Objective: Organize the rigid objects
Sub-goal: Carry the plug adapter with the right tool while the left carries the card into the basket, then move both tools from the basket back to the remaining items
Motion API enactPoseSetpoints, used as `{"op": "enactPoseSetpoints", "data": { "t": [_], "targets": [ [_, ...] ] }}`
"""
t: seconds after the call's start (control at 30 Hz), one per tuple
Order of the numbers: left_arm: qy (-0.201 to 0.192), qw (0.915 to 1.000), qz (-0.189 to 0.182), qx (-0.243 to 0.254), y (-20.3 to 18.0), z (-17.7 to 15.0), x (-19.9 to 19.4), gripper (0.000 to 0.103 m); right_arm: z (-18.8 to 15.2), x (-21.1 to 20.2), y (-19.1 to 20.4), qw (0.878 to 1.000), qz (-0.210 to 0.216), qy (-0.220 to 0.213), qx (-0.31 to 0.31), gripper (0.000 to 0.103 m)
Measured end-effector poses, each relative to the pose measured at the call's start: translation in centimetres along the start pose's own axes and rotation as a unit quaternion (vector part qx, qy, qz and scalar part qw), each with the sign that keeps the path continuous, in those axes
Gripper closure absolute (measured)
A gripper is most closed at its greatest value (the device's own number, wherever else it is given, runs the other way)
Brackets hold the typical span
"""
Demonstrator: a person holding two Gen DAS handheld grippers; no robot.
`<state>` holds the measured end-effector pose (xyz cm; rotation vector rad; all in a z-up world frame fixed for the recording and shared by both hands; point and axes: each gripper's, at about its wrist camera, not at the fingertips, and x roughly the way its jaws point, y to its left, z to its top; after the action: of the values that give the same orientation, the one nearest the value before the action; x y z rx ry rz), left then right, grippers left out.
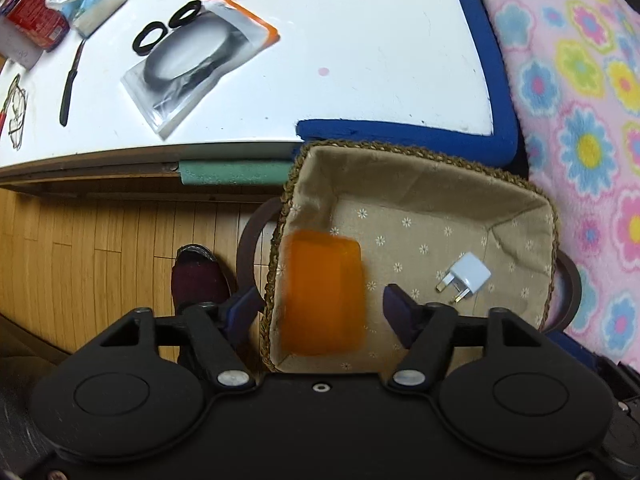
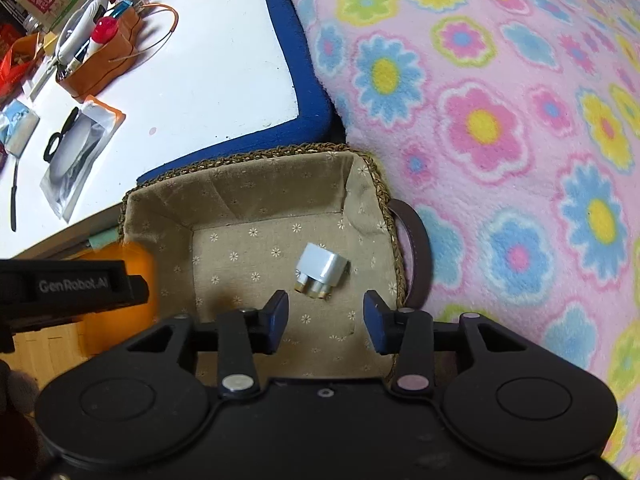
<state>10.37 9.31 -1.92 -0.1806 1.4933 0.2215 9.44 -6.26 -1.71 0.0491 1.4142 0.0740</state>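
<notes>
Hard to make out: orange block [image 1: 324, 296], badly motion-blurred in left wrist view; edges smeared, so contact with basket [image 1: 516, 178] floor not readable. Probably clear of both pads, since gaps show either side of it. In right wrist view only an orange smear at basket's left wall, half hidden behind left gripper body.

Cut off: basket's near rim, under gripper housing in both views. Dark round seat under basket, seen only as arcs at its left and right sides. Dark shoe [image 1: 198, 276] left of basket, on wood floor, partly hidden by left finger.

Basket: woven rim, beige daisy-print liner. Contents: white plug [image 1: 466, 276] lying on its side on liner floor, right of centre, prongs toward near rim; orange block over left part of interior, against left wall.

Left gripper [image 1: 320, 310]: pointing down over basket's left half, jaws parted wide, block between them but not pinched. Left finger outside basket's left rim, right finger inside.

Right gripper [image 2: 326, 320]: pointing down over basket's right half, jaws parted, nothing between pads. Plug just beyond fingertips, untouched.

Beyond basket's far rim: white table [image 1: 360, 60] with blue padded edge. On it, well apart from basket, clear pouch [image 1: 192, 68] holding a dark ring-shaped item, and brown pen holder [image 2: 104, 60]. Floral blanket [image 2: 500, 120] right of basket.
</notes>
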Motion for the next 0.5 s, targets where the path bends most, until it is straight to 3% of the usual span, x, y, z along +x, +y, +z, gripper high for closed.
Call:
{"op": "enactPoseSetpoints", "data": {
  "t": [0.5],
  "targets": [
    [0.005, 0.9998, 0.012, 0.016, -0.6, -0.3, 0.2, 0.032, -0.7, -0.1, -1.2, 1.0, 0.009, 0.002, 0.011, 0.052]
  ]
}}
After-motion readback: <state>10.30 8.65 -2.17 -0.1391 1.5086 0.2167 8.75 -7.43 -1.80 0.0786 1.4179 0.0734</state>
